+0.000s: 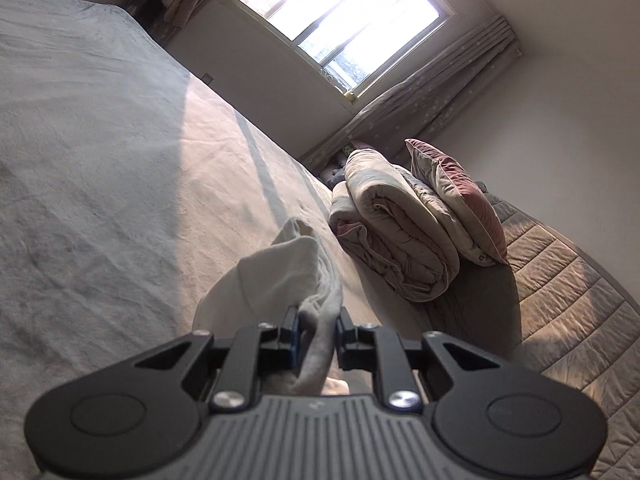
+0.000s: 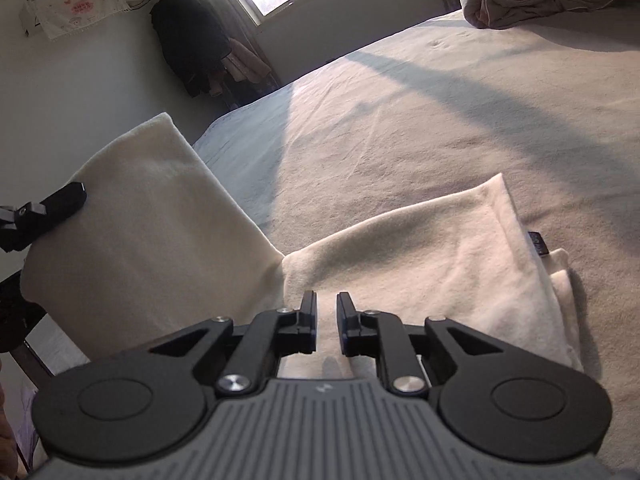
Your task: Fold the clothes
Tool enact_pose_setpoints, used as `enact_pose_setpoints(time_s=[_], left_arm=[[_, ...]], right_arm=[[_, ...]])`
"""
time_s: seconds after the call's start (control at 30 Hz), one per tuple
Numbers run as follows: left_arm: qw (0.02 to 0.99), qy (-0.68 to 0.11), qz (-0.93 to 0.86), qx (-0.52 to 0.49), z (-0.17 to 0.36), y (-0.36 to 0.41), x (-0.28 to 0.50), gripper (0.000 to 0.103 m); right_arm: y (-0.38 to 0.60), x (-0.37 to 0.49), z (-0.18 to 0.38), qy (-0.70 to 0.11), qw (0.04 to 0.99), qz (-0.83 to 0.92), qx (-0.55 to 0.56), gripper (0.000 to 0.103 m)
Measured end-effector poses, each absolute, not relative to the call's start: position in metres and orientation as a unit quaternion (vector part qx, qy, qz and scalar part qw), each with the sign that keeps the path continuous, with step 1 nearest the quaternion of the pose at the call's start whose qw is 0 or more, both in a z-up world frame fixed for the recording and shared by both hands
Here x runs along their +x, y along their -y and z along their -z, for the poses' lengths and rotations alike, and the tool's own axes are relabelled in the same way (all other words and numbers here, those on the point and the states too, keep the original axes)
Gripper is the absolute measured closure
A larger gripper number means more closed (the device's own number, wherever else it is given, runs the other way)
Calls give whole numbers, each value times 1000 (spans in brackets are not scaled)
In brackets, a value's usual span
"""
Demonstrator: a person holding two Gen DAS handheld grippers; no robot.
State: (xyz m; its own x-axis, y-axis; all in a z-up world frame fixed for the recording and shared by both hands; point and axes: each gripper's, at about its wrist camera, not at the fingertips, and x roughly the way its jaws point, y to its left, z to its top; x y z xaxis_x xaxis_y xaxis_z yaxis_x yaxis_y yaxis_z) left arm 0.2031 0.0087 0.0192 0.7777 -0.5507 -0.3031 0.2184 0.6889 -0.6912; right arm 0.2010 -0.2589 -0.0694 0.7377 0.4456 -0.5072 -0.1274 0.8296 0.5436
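Note:
A cream garment (image 2: 420,264) lies partly on the bed. My left gripper (image 1: 318,320) is shut on a bunched fold of the cream garment (image 1: 280,276) and holds it off the sheet. In the right wrist view that raised flap (image 2: 152,208) stands at the left, with the left gripper's finger (image 2: 60,204) on its edge. My right gripper (image 2: 327,308) sits low over the garment's near edge. Its fingers stand a narrow gap apart, and cream cloth fills that gap. A dark label (image 2: 538,242) shows at the garment's right edge.
The bed sheet (image 1: 120,160) stretches wide to the left, half in sun. A rolled quilt (image 1: 392,236) and a pillow (image 1: 460,200) are stacked at the headboard end. A window (image 1: 340,20) and a curtain (image 1: 432,96) are behind. Dark clothes (image 2: 188,40) hang by the wall.

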Motion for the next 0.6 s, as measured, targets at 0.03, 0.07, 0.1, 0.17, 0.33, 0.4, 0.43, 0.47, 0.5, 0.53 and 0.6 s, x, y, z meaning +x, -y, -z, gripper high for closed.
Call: enact_pose_setpoints(time_s=[0.03,0.07,0.1,0.17,0.33,0.4,0.43,0.47,0.5,0.53,0.6], left_arm=[[882,-255,222,-328,-18,-2,204,86],[880,-260,229,-325,-14,8,205,86],[879,-263,233,-323,-12,15,206,86],[873,-276,243,-320,-2,33,208,86],[863,-312,261,-300,27,64,209,86],[853,-330,277,-295,38,70,212,82],[845,-339,289,-296,44,73,214,80],[837,-348,300,-297,49,75,216,76],[818,-362,319,-313,56,75,218,73],[808,-368,330,-322,60,74,219,68],[803,-361,343,-328,61,68,217,67]], right_arm=[[269,200,68,-322,897,-152,263,85],[280,198,68,-317,892,-151,284,85],[290,196,68,-312,887,-151,306,84],[311,192,68,-302,875,-150,348,81],[348,182,73,-274,836,-160,448,56],[355,180,78,-271,815,-173,482,55],[357,180,80,-272,807,-177,493,55],[357,180,81,-273,803,-178,498,53],[356,180,82,-278,799,-177,502,51],[354,182,81,-285,799,-173,500,46],[351,181,80,-291,803,-168,492,44]])
